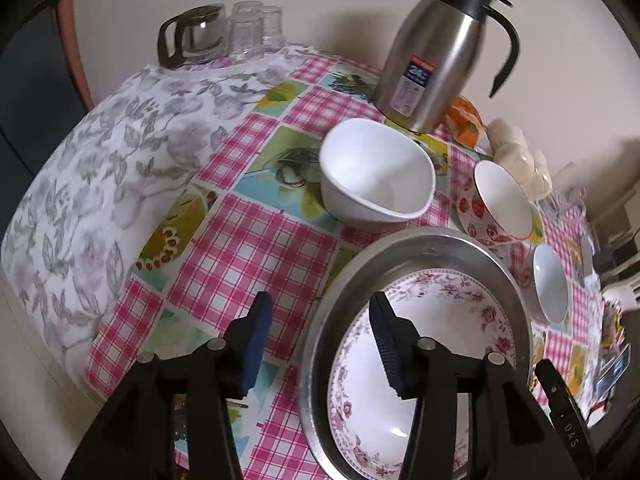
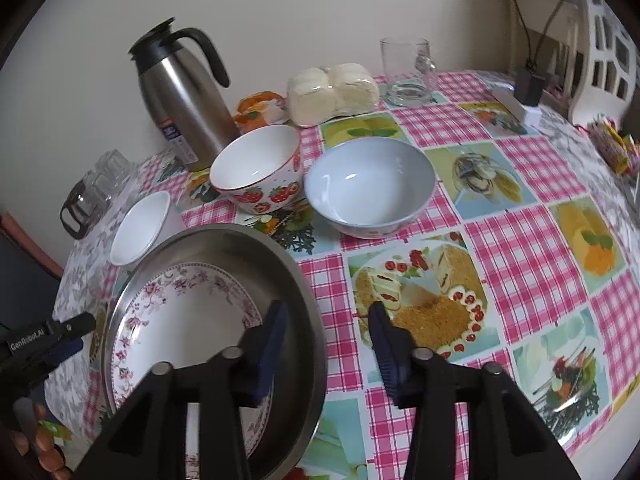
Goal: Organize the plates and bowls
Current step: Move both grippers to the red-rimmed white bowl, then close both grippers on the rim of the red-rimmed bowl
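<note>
- My left claw stands apart low in the left wrist view, clamped on nothing: one pad over the checked cloth, the other over the plate, the pan's rim between them.
- My right claw is apart too, low in the right wrist view; its left pad hangs over the pan, its right pad over the cloth, and the pads press on nothing.
- The floral plate lies inside the steel pan, lower centre-left of the right wrist view.
- The pan sits on the surface, which the pink checked cloth covers.
- A white bowl stands upright just above the pan in the left wrist view, apart from it.
- A strawberry bowl and a blue bowl stand side by side at mid-frame in the right wrist view, above the pan.
- A steel jug stands upper left there, behind the strawberry bowl.
- A glass mug stands at the top centre-right, with wrapped buns to its left.
- The left claw's body shows at the left edge of the right wrist view, with a hand below it.
</note>
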`<state>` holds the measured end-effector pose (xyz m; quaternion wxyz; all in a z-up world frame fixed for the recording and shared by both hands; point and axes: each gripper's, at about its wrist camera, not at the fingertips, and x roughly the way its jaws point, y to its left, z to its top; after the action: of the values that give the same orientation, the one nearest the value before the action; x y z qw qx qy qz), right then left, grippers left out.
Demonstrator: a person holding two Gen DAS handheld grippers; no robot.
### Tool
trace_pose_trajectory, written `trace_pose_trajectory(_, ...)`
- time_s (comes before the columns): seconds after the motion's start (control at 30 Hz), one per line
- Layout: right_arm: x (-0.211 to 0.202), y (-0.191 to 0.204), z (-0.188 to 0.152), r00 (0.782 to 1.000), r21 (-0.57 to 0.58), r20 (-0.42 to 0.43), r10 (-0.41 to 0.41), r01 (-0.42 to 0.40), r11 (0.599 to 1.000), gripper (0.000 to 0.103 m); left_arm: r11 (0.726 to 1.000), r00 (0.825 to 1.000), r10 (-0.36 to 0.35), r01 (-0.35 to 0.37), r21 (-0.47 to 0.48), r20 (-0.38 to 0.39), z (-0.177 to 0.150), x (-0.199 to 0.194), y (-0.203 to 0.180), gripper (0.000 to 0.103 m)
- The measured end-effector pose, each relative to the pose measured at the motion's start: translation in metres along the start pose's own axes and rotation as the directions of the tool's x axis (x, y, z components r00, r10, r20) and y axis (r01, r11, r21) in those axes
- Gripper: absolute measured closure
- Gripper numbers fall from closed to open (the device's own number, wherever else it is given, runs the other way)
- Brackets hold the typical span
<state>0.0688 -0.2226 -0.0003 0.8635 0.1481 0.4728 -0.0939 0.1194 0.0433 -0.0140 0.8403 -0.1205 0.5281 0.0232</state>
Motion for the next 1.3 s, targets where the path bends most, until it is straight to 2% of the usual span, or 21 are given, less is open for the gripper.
trace_pose_trajectory(0.03,0.000,0.002,0.000,1.000,-0.007,0.002,0.002,-0.002,1.000,0.054,1.000,1.000,0.006,-0.006,0.010,-0.002,0.000,0.000,-0.002,0.045)
trace_pose_trajectory(0.1,0.000,0.004,0.000,1.000,-0.017,0.008,0.008,-0.007,1.000,0.043,1.000,1.000,0.017,-0.017,0.024,-0.001,-0.001,0.000,-0.005,0.044)
trace_pose_trajectory(0.13,-0.001,0.004,0.000,1.000,-0.021,0.016,0.009,-0.009,1.000,0.038,0.999,1.000,0.020,-0.020,0.027,0.000,-0.001,0.001,-0.006,0.037)
trace_pose_trajectory(0.17,-0.002,0.005,0.001,1.000,-0.025,0.024,0.009,-0.009,1.000,0.035,0.999,1.000,0.023,-0.023,0.029,0.001,-0.001,0.001,-0.007,0.027)
trace_pose_trajectory(0.2,-0.002,0.006,0.001,1.000,-0.029,0.028,0.010,-0.009,1.000,0.033,0.999,1.000,0.026,-0.026,0.027,0.005,0.000,0.001,-0.007,0.023)
trace_pose_trajectory(0.27,-0.003,0.007,0.002,0.999,-0.042,0.044,0.006,-0.004,0.999,0.025,0.999,0.999,0.028,-0.028,0.025,0.017,0.001,0.000,-0.009,0.021)
trace_pose_trajectory(0.47,-0.003,0.009,0.007,0.998,-0.067,0.069,0.006,-0.002,0.998,0.012,0.999,0.999,0.004,-0.006,0.052,0.055,0.006,-0.003,-0.024,0.019)
trace_pose_trajectory(0.63,0.004,0.006,0.013,0.998,-0.072,0.058,0.006,-0.002,0.997,0.011,0.997,0.999,-0.026,0.023,0.074,0.044,0.013,0.005,-0.038,0.019)
trace_pose_trajectory(0.8,0.011,0.002,0.028,0.998,-0.071,0.055,0.007,-0.003,0.997,0.011,0.993,0.998,-0.055,0.051,0.110,0.031,0.035,0.011,-0.052,0.019)
trace_pose_trajectory(1.03,0.026,-0.006,0.075,0.998,-0.032,0.038,0.059,-0.058,0.998,0.011,0.979,0.993,-0.105,0.095,0.178,0.048,0.080,0.008,-0.078,0.019)
trace_pose_trajectory(1.13,0.032,0.000,0.096,0.996,-0.047,0.041,0.084,-0.082,0.996,0.012,0.966,0.989,-0.143,0.136,0.220,0.020,0.097,0.013,-0.097,0.019)
trace_pose_trajectory(1.2,0.039,0.003,0.108,0.995,-0.052,0.034,0.099,-0.097,0.994,0.015,0.961,0.989,-0.148,0.144,0.236,-0.001,0.104,0.020,-0.108,0.019)
trace_pose_trajectory(1.3,0.057,0.011,0.124,0.996,-0.075,0.003,0.084,-0.083,0.994,0.026,0.958,0.991,-0.131,0.132,0.254,-0.023,0.113,0.037,-0.123,0.019)
